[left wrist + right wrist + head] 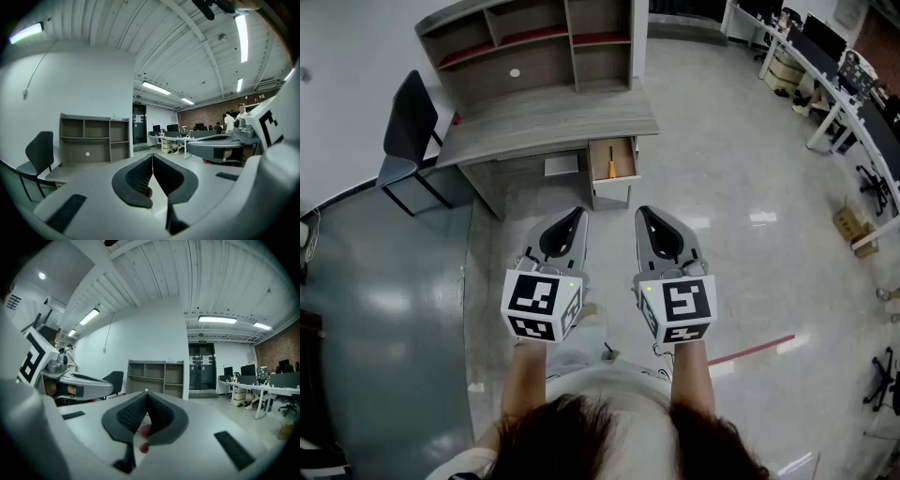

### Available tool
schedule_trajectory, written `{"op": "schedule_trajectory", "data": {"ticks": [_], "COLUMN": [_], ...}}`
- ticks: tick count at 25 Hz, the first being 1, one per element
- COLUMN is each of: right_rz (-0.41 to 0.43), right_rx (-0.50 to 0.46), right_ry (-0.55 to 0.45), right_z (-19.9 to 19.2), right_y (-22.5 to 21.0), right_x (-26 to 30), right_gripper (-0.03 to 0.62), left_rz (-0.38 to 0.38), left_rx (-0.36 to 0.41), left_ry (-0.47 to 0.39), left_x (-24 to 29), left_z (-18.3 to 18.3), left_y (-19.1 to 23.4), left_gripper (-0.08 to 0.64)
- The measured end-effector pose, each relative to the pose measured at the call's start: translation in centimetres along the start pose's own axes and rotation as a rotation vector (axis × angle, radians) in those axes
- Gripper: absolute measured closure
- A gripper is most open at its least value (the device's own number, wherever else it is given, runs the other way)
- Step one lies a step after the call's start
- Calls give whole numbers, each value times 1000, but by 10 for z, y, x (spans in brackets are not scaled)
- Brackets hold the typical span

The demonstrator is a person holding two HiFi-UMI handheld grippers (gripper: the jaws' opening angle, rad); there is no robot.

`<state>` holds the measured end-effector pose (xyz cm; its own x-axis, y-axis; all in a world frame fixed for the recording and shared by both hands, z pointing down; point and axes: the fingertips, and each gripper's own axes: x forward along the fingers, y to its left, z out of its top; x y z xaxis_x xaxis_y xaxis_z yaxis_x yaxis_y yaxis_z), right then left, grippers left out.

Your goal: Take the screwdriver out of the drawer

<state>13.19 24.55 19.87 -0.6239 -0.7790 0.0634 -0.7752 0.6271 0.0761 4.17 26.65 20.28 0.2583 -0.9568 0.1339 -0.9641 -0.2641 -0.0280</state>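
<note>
An orange-handled screwdriver (611, 168) lies in the open drawer (623, 160) under the right end of the grey desk (546, 121). Both grippers hang in the air well short of the desk, over the floor. My left gripper (576, 215) is shut with nothing held; its jaws meet tip to tip in the left gripper view (152, 156). My right gripper (641, 213) is shut as well, jaws closed together in the right gripper view (146, 393). From both gripper views the drawer and screwdriver are hidden behind the gripper bodies.
A shelf unit (534, 37) stands on the desk's back. A dark chair (408, 127) sits at the desk's left. Office desks (844, 84) with monitors line the right side. A cardboard box (855, 228) rests on the floor at right. Red tape (755, 350) marks the floor.
</note>
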Motion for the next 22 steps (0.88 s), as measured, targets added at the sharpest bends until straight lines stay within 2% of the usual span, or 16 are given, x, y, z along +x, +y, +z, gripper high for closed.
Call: {"op": "schedule_trajectory", "data": {"ticks": [11, 22], "right_rz": [23, 4], "right_rx": [20, 45], "right_ry": [-7, 17], "right_z": [2, -2], "right_y": [-17, -31], "right_x": [73, 157], "right_gripper": [565, 565], "left_rz": [-5, -61], "left_rx": [-22, -27], "left_ry": [16, 29], "left_x": [61, 122], "left_z": [-2, -4], "left_y": [53, 114], "left_gripper": [543, 543]}}
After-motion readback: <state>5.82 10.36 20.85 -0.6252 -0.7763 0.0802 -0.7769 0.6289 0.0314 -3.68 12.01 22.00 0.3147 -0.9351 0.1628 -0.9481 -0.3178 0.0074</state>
